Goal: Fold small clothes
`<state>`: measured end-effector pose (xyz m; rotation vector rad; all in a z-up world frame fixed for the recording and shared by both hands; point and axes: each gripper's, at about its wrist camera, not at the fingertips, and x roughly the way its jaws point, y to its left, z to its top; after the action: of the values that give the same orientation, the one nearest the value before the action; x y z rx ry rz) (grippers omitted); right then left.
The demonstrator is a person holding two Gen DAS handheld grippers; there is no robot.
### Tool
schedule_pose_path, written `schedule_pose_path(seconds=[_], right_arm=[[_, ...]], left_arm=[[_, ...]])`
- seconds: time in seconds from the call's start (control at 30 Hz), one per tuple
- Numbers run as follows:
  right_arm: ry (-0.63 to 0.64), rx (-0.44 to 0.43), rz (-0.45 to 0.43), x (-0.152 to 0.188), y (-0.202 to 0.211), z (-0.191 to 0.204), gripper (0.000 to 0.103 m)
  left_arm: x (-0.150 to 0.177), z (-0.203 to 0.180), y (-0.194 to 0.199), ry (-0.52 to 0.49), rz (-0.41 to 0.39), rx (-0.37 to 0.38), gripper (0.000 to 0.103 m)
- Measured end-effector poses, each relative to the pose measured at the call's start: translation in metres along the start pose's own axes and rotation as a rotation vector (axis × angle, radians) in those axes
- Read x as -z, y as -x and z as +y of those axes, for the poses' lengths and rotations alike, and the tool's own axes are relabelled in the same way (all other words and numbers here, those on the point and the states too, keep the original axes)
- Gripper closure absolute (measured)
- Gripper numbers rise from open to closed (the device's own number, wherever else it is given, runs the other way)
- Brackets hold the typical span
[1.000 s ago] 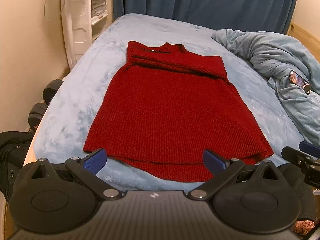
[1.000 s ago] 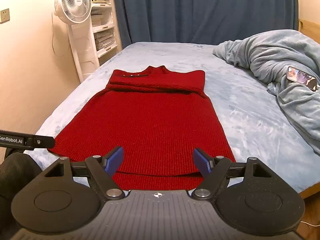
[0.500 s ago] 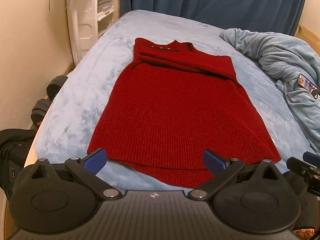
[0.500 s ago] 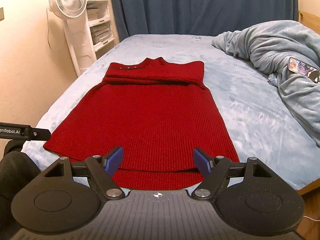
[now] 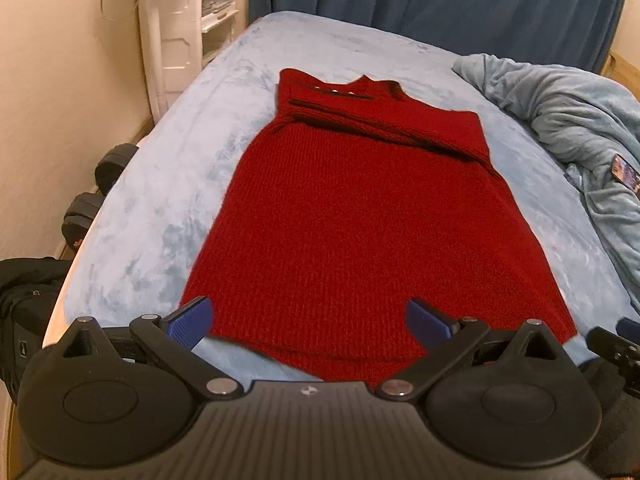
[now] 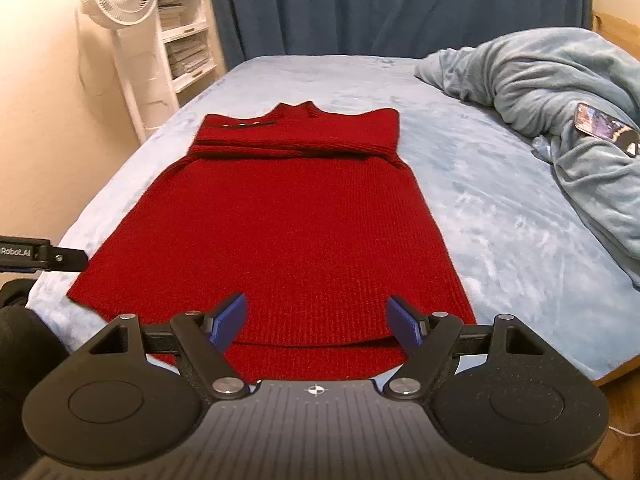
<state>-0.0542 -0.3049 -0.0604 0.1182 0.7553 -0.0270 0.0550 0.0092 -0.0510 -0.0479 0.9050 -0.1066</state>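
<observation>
Blue bed [image 5: 160, 208] holds the red dress [image 5: 360, 220], flat just ahead of both claws. Left claw [image 5: 308, 320] and right claw [image 6: 316, 322] are open, empty. Next, probably grab the hem corners

Warm, dim indoor light, soft shadows. Strong fisheye bending near the frame edges. Red sweater [image 5: 368, 220] mostly sharp; slight motion blur at its near hem.

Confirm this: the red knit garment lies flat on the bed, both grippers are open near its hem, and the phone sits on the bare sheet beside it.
Wrong about the phone: it rests on the crumpled blanket, as the right wrist view shows. The red knit garment does lie flat on the bed, with the left gripper and right gripper open near its hem.
</observation>
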Motion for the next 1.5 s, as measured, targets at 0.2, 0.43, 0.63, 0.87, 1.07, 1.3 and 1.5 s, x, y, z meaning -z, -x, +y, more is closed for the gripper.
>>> schedule_pose_path(seconds=[0.2, 0.43, 0.63, 0.87, 1.07, 1.3, 1.5], right_arm=[[-0.01, 0.008, 0.026, -0.009, -0.02, -0.012, 0.024], [-0.111, 0.087, 0.131, -0.028, -0.086, -0.076, 0.02], [-0.135, 0.189, 0.233, -0.028, -0.14, -0.132, 0.02], [-0.191, 0.147, 0.274, -0.029, -0.179, -0.16, 0.02], [-0.216, 0.065, 0.269, -0.031, -0.199, -0.176, 0.02], [-0.132, -0.051, 0.338, -0.017, -0.202, -0.173, 0.013], [-0.173, -0.081, 0.36, -0.01, -0.194, -0.167, 0.022]], left_arm=[[-0.022, 0.015, -0.022, 0.036, -0.012, -0.02, 0.001], [-0.043, 0.038, -0.076, -0.026, 0.009, -0.012, 0.001], [-0.049, 0.062, -0.128, -0.037, 0.081, -0.052, 0.001], [-0.06, 0.076, -0.159, -0.058, 0.12, -0.07, 0.001], [-0.068, 0.075, -0.176, -0.123, 0.155, -0.036, 0.0], [-0.055, 0.087, -0.18, -0.132, 0.226, 0.061, 0.0], [-0.04, 0.08, -0.169, -0.164, 0.246, 0.137, 0.0]])
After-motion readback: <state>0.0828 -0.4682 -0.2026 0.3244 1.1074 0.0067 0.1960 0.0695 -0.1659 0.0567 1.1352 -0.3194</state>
